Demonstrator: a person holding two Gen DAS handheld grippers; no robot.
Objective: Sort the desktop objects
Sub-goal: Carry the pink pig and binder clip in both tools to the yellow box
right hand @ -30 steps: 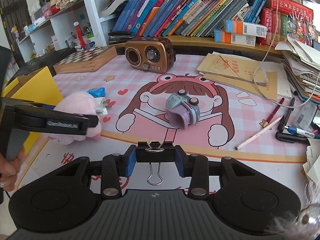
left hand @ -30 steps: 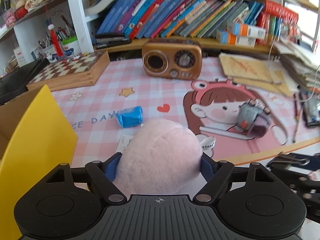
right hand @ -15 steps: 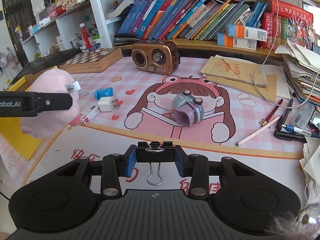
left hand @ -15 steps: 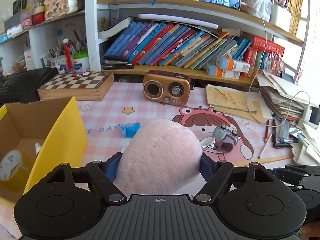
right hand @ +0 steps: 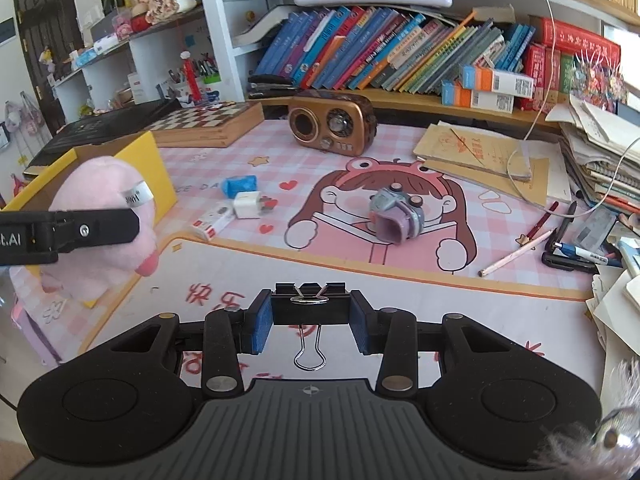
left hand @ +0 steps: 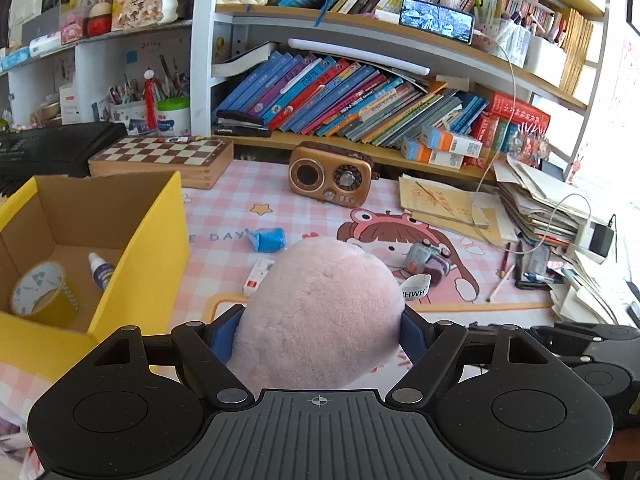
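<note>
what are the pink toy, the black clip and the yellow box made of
Pink toy: soft plush, going by its fuzzy, matte pile. Black clip: likely painted metal with shiny wire handles. Yellow box: cardboard, with a brown inside and yellow outside.

Bright daylight, right-edge glare, fisheye warping

1. Open top on the yellow box point(left hand: 160, 236) – inside only a tape roll point(left hand: 38, 292) and a small bottle point(left hand: 102, 270), bare floor between and behind them.
2. Clear strip of pink desk mat point(right hand: 360, 280) along the near edge.
3. Mid-mat clutter: blue packet point(right hand: 239, 185), white charger point(right hand: 248, 205), toy camera point(right hand: 394, 216).
4. Blocked at the back by radio point(right hand: 332, 122) and chessboard point(left hand: 160, 158); on the right – paper stacks point(right hand: 600, 160), pencil point(right hand: 516, 254).
</note>
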